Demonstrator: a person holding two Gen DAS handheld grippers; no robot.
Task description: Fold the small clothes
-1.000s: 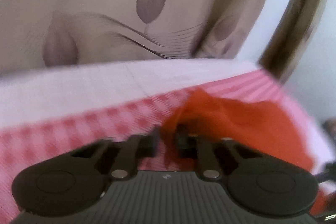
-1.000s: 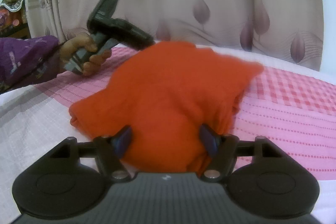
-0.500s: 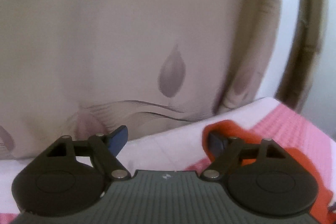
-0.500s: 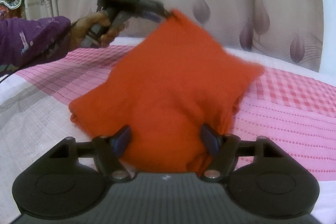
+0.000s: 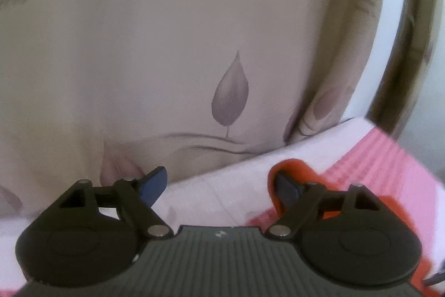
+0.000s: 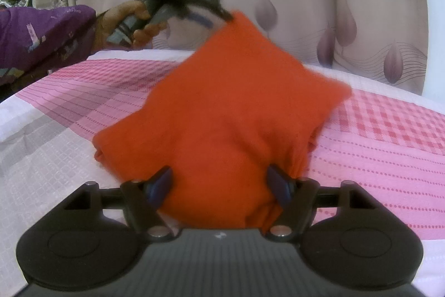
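Note:
An orange garment point(image 6: 230, 116) lies bunched on the pink checked bed cover point(image 6: 375, 157). My right gripper point(image 6: 221, 181) stands wide, with the garment's near end filling the gap between its blue pads point(image 6: 160, 184); no squeeze shows. My left gripper point(image 6: 219, 13), blurred and raised at the upper left, has the garment's far corner hanging from it. In the left wrist view, the left gripper point(image 5: 219, 181) has its jaws opening wide. Orange cloth point(image 5: 292, 166) is draped over its right finger only, and the gap between the pads is bare.
A beige curtain point(image 5: 194, 46) with leaf prints hangs right behind the bed. A person's hand point(image 6: 130, 18) and purple sleeve point(image 6: 41, 38) hold the left gripper at the left. White quilted cover point(image 6: 41, 157) lies near left.
The left gripper was shut on the orange cloth. It has risen, opened wide, and now carries the cloth's corner draped on one finger. The right gripper has stayed put.

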